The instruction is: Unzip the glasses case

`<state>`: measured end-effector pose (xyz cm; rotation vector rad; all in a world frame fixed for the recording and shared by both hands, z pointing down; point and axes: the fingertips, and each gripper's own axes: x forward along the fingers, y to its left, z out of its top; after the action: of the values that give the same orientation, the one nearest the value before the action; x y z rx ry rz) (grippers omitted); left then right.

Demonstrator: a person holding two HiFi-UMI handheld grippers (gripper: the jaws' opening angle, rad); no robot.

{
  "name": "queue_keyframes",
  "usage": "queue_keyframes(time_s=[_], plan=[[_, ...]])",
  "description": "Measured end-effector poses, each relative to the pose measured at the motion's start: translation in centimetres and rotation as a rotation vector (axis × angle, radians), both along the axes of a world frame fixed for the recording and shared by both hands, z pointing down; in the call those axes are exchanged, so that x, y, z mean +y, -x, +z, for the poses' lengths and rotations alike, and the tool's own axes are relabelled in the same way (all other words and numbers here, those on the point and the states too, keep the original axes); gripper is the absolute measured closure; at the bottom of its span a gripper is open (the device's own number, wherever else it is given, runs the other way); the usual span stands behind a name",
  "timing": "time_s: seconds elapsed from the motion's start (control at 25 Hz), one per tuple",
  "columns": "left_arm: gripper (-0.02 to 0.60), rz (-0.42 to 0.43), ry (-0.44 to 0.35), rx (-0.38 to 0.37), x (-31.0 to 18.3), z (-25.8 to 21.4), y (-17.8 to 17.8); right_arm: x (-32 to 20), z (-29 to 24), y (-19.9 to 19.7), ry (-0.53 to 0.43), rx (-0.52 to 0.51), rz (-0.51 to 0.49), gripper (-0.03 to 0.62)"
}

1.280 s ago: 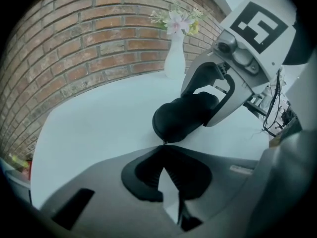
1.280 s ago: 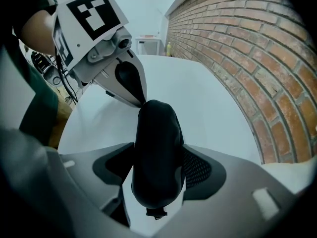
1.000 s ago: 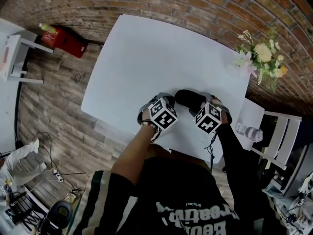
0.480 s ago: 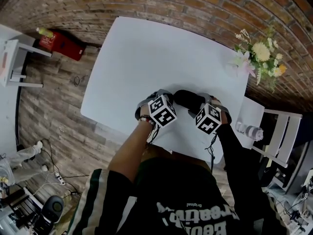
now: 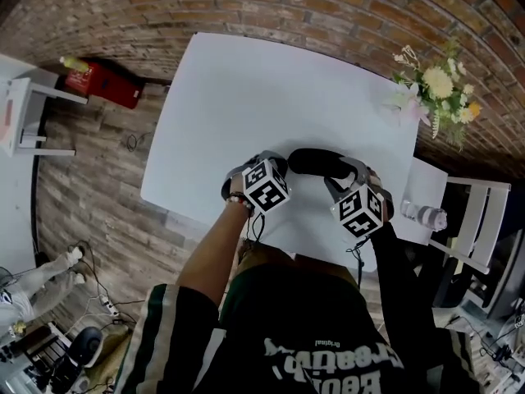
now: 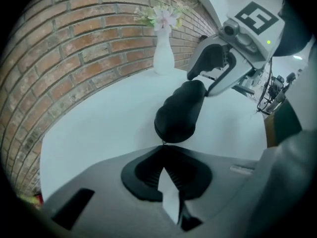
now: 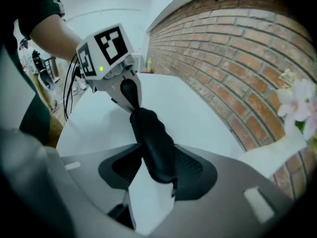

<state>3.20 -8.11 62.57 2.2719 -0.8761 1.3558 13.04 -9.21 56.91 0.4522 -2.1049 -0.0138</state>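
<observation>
- Left gripper (image 6: 163,144): the jaws are sitting pressed together. Their tips are pinching the small metal zipper pull (image 6: 163,141) at the near end of the glasses case (image 6: 179,112).
- Right gripper (image 7: 154,155): the jaws are standing fairly wide and have just been closing. The other end of the case is lying between them, and the pads appear to be pressing on its sides.
- The case is sitting low over the near part of the white table (image 5: 246,89), spanning the gap between the two grippers.
- Risk: the pull is tiny, so a tug off the zip's line could be slipping it out of the closed tips.
- Risk: the right grip is taking only the rounded end, so the case may end up twisting or sliding along instead of the zip opening.
- Count: two grippers, one case, one pull, one table, one vase (image 6: 163,58) of flowers.
</observation>
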Motion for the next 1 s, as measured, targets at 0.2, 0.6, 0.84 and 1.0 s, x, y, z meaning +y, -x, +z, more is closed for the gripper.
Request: queue_keyframes(time_s=[0.2, 0.6, 0.84, 1.0], plan=[[0.574, -0.049, 0.021, 0.009, 1.7, -0.1, 2.7, 3.9, -0.4, 0.4, 0.199, -0.169, 0.179, 0.411], [0.574, -0.039, 0.061, 0.080, 8.1, -0.8, 3.7, 2.9, 2.4, 4.7, 0.311, -0.201, 0.297, 0.408], [0.573, -0.011, 0.064, 0.108, 9.7, -0.9, 3.2, 0.8, 0.1, 7.9, 0.243, -0.232, 0.299, 0.393], [0.574, 0.015, 0.059, 0.113, 9.7, -0.8, 2.8, 2.2, -0.1, 9.9, 0.247, -0.178, 0.217, 0.399]])
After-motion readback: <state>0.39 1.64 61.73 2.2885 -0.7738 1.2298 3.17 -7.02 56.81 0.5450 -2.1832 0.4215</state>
